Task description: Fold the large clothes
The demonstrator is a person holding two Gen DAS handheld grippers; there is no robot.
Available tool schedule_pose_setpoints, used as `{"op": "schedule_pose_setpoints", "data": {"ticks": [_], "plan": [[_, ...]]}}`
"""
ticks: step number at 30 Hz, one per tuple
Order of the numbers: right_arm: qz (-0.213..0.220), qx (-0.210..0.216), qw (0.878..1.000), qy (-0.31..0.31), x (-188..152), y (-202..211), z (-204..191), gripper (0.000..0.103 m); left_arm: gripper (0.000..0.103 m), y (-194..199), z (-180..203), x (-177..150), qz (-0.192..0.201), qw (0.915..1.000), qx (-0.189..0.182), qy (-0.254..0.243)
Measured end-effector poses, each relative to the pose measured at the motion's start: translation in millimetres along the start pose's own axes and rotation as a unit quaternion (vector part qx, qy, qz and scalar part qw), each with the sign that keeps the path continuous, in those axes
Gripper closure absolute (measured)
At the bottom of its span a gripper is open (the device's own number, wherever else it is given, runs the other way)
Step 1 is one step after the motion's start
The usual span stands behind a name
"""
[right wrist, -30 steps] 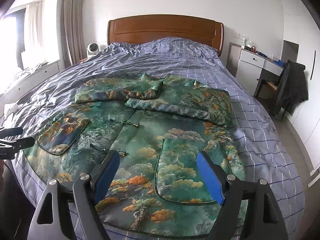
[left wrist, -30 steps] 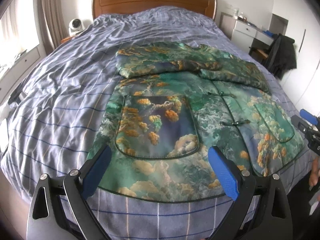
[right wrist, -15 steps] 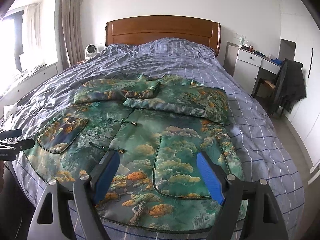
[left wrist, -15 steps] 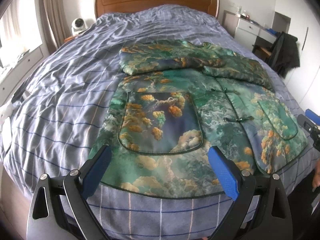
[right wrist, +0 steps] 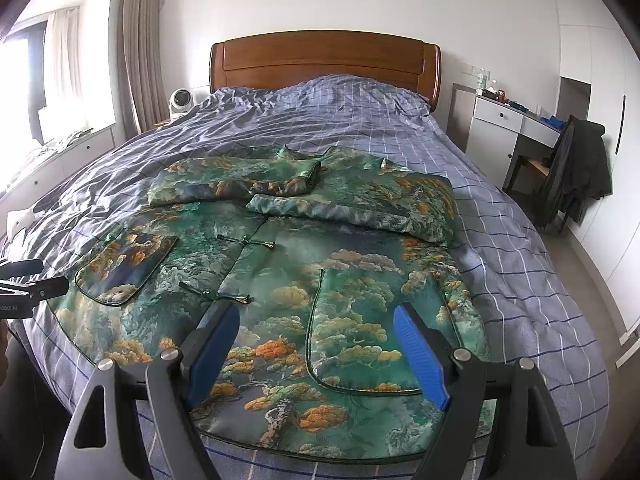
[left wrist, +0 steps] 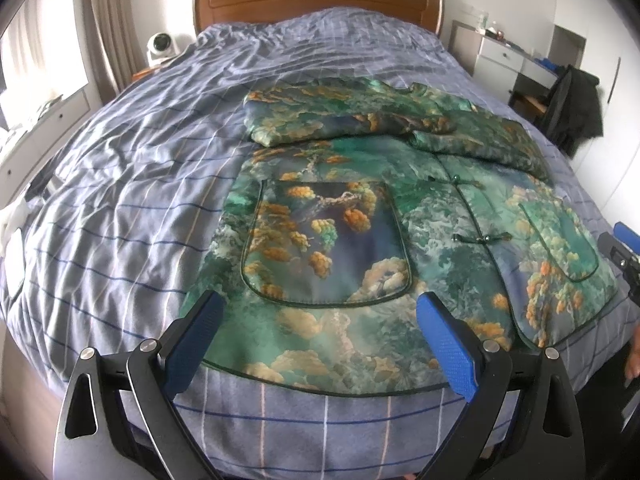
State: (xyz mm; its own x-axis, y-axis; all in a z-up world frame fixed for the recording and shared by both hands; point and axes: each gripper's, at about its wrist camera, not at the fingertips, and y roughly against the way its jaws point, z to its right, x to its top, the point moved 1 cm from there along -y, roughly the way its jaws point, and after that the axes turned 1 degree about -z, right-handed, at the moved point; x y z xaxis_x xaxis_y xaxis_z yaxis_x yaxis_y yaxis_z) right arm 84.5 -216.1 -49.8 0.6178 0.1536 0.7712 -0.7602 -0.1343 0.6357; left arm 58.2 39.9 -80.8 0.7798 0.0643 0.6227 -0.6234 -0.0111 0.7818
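A large green jacket (left wrist: 400, 216) with orange cloud and tree print lies front up on the bed, both sleeves folded across its chest. It also shows in the right wrist view (right wrist: 320, 280). My left gripper (left wrist: 320, 344) is open and empty, above the hem near the left pocket (left wrist: 328, 240). My right gripper (right wrist: 316, 352) is open and empty, above the hem near the right pocket (right wrist: 360, 336). The right gripper's tip shows at the right edge of the left wrist view (left wrist: 624, 244). The left gripper's tip shows at the left edge of the right wrist view (right wrist: 28, 284).
The bed has a purple-blue checked cover (left wrist: 132, 208) and a wooden headboard (right wrist: 324, 60). A white desk (right wrist: 508, 120) and a chair with a dark coat (right wrist: 576, 172) stand to the right. A white fan (right wrist: 180, 100) sits at the left of the headboard.
Both grippers have pulled back and risen a little from the jacket's hem; more of the bed's front edge shows. The jacket has not moved.
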Motion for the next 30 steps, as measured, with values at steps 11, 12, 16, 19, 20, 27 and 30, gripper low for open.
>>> {"op": "schedule_pose_setpoints", "data": {"ticks": [11, 12, 16, 19, 20, 27, 30], "plan": [[0.0, -0.002, 1.0, -0.002, -0.4, -0.2, 0.8, 0.022, 0.005, -2.6, -1.7, -0.8, -0.004, 1.0, 0.002, 0.003], [0.0, -0.001, 1.0, -0.003, -0.5, -0.2, 1.2, 0.022, 0.005, -2.6, -1.7, -0.9, -0.004, 1.0, 0.003, 0.004], [-0.001, -0.006, 1.0, -0.008, -1.3, -1.0, 3.6, 0.022, 0.005, -5.4, -6.7, -1.0, -0.008, 0.9998, 0.004, 0.015], [-0.006, -0.01, 1.0, -0.014, -2.1, -3.2, 5.3, 0.022, 0.005, -5.9, -9.4, -1.6, -0.01, 0.9997, 0.003, 0.022], [-0.007, -0.01, 1.0, -0.015, -2.5, -3.7, 5.4, 0.022, 0.005, -5.9, -9.5, -1.7, -0.01, 0.9997, 0.003, 0.022], [-0.007, -0.012, 1.0, -0.012, -1.8, -4.4, 3.8, 0.022, 0.005, -5.9, -9.5, -1.2, -0.01, 0.9997, 0.004, 0.02], [-0.007, -0.013, 1.0, -0.013, -1.8, -4.3, 3.6, 0.022, 0.005, -6.3, -10.1, -1.6, -0.011, 0.9997, 0.004, 0.022]]}}
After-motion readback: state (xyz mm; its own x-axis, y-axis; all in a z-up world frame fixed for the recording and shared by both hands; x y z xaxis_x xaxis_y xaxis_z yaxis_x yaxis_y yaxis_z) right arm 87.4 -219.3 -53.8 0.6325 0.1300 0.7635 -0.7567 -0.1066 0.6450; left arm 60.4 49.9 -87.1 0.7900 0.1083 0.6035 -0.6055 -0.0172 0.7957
